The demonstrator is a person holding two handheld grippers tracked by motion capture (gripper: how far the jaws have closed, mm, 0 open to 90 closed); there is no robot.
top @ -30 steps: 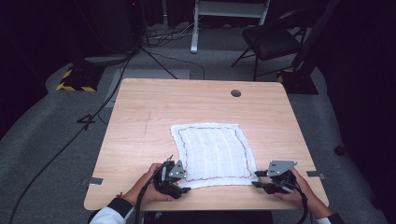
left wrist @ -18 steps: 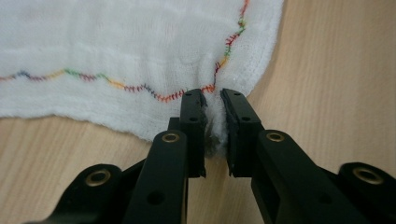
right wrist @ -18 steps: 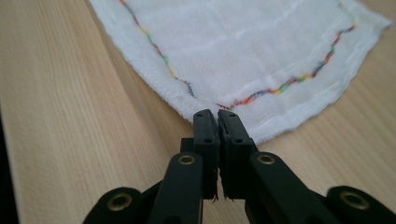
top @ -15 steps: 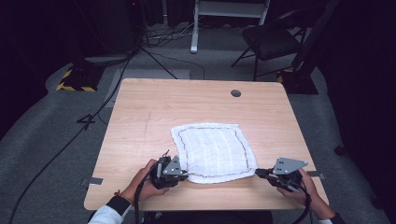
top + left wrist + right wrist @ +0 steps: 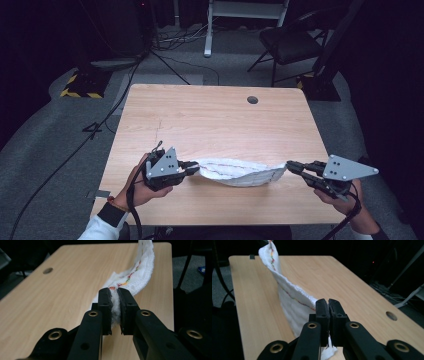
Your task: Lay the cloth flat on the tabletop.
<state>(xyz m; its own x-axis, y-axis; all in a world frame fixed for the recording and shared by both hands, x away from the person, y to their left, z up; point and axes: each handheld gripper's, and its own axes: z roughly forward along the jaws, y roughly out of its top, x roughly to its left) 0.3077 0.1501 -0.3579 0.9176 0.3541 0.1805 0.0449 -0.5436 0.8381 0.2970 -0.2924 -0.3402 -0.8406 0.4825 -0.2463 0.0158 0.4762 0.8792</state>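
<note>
A white cloth (image 5: pixel 241 171) with a coloured stitched border hangs stretched between my two grippers above the near part of the wooden table (image 5: pixel 215 120). My left gripper (image 5: pixel 194 168) is shut on the cloth's left corner; in the left gripper view the cloth (image 5: pixel 136 277) runs away from the jaws (image 5: pixel 114 293). My right gripper (image 5: pixel 291 167) is shut on the right corner; in the right gripper view the cloth (image 5: pixel 292 302) rises from the jaws (image 5: pixel 328 303) toward the far hand. The cloth sags in the middle, close to the tabletop.
A round cable hole (image 5: pixel 252 100) sits near the table's far edge. Beyond the table stand a black chair (image 5: pixel 292 42), a white frame (image 5: pixel 245 15) and cables on grey carpet. A yellow-black striped block (image 5: pixel 80 90) lies at the left.
The cloth lay flat on the table before. Both grippers have closed on its near corners and lifted it, so it now hangs bunched between them; the right gripper has moved outward.
</note>
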